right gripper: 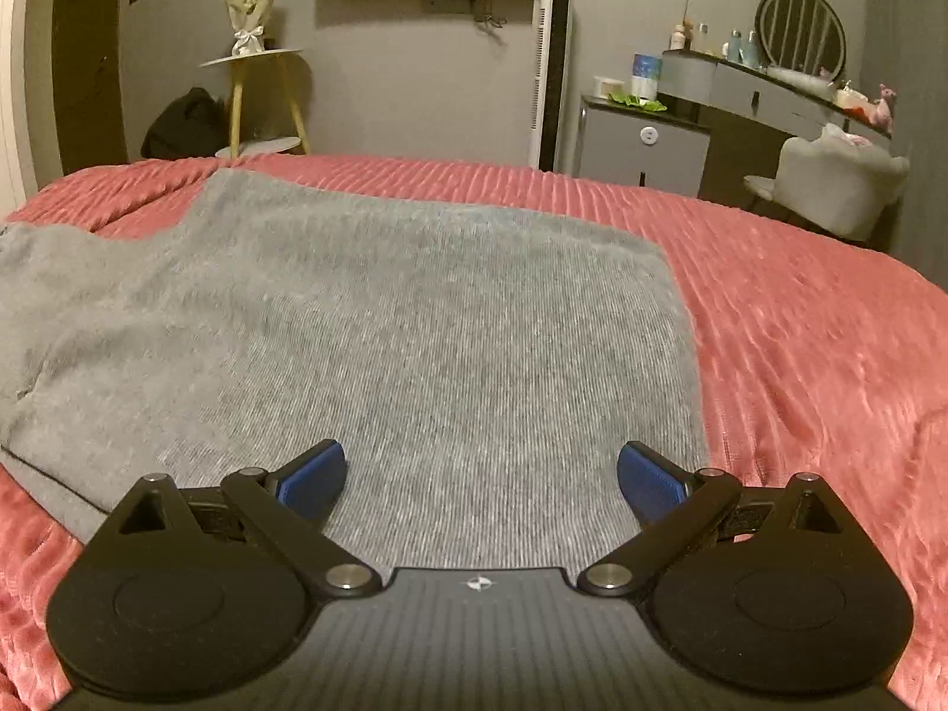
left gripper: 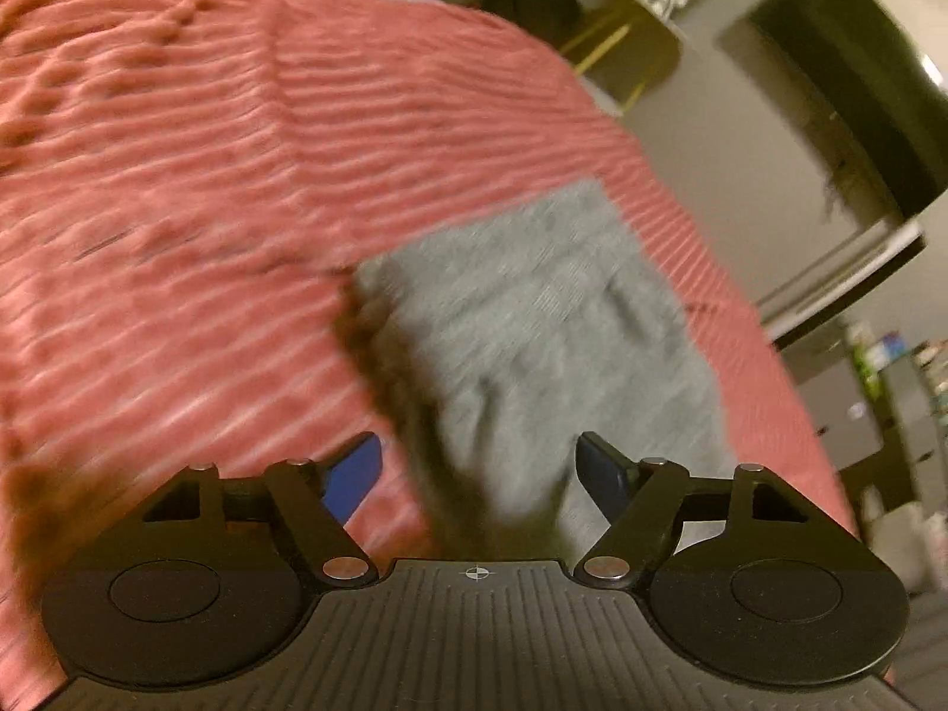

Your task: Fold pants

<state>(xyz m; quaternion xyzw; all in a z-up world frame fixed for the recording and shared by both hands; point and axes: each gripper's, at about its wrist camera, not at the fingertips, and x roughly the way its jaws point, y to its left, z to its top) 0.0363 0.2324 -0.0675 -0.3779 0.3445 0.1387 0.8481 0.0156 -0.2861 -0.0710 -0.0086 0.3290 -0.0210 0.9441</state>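
On the bed (right gripper: 800, 308), which is covered by a ribbed pink-red blanket, the grey pants (right gripper: 415, 320) are laid out flat, their knit fabric spread across the middle of the bedspread with one side edge running straight along the right and a rumpled portion seen toward the left. Above the near edge of the fabric the right tongs (right gripper: 481, 477) are held with the jaws spread wide, and nothing is gripped between the blue pads (right gripper: 311, 477). Through the left wrist view, which is tilted and blurred by motion, the pants (left gripper: 533, 326) are seen as a grey panel lying on the blanket (left gripper: 207, 178), with a dark shadow along the left edge of the panel. The left tongs (left gripper: 477, 471) are likewise spread apart, with nothing held between them, and are positioned over the near end of the grey fabric. Beyond the bed, a small stool-like side table (right gripper: 260, 101) bearing a wrapped bouquet (right gripper: 249, 6) is seen against the grey wall, a dark bag (right gripper: 183, 124) is set on the floor beside it, and a dressing table (right gripper: 770, 95) with a round mirror (right gripper: 800, 29) and a pale chair (right gripper: 835, 183) is seen at the right.
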